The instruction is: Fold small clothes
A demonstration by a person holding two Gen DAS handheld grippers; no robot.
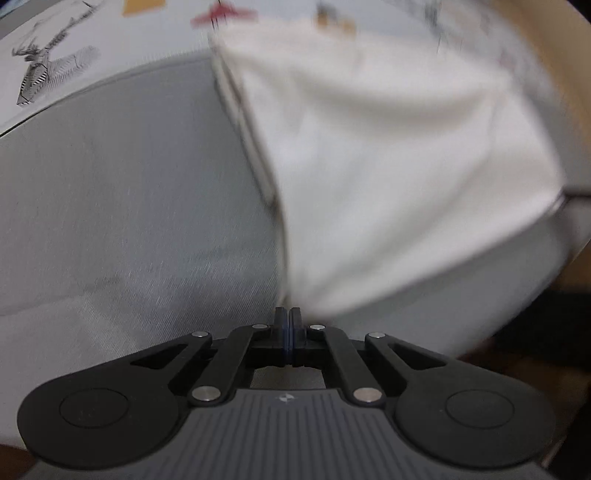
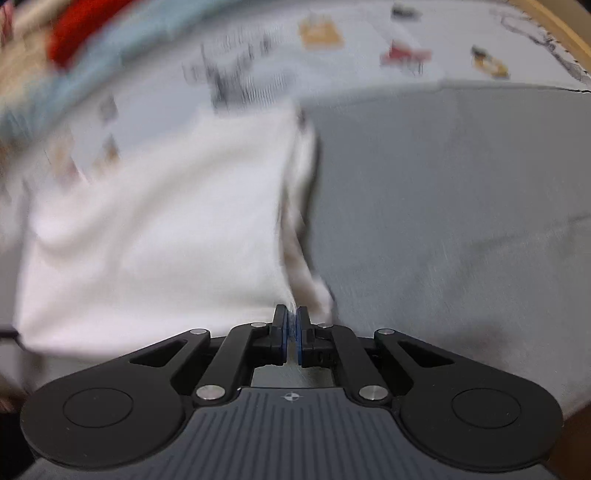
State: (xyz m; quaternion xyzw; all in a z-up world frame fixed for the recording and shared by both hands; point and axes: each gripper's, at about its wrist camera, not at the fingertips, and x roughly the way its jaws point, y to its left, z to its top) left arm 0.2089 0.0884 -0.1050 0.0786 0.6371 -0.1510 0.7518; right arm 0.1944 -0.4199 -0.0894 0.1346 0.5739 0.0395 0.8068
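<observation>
The soft, white cotton garment [image 1: 388, 177] hangs blurred above a grey woven mat [image 1: 129, 206] on the printed desk cloth [image 1: 110, 33]. The left gripper [image 1: 290, 314] and right gripper [image 2: 291, 314] each have their fingers clamped on a corner of it.

No words or numbers I can read anywhere. The only sign is a small round emblem — a circle with a cross through it — on the ribbed body behind my jaws, on my left gripper [image 1: 289, 321] and my right gripper [image 2: 293, 323] alike. Prints on the sheet [image 2: 369, 74] are too blurred.
</observation>
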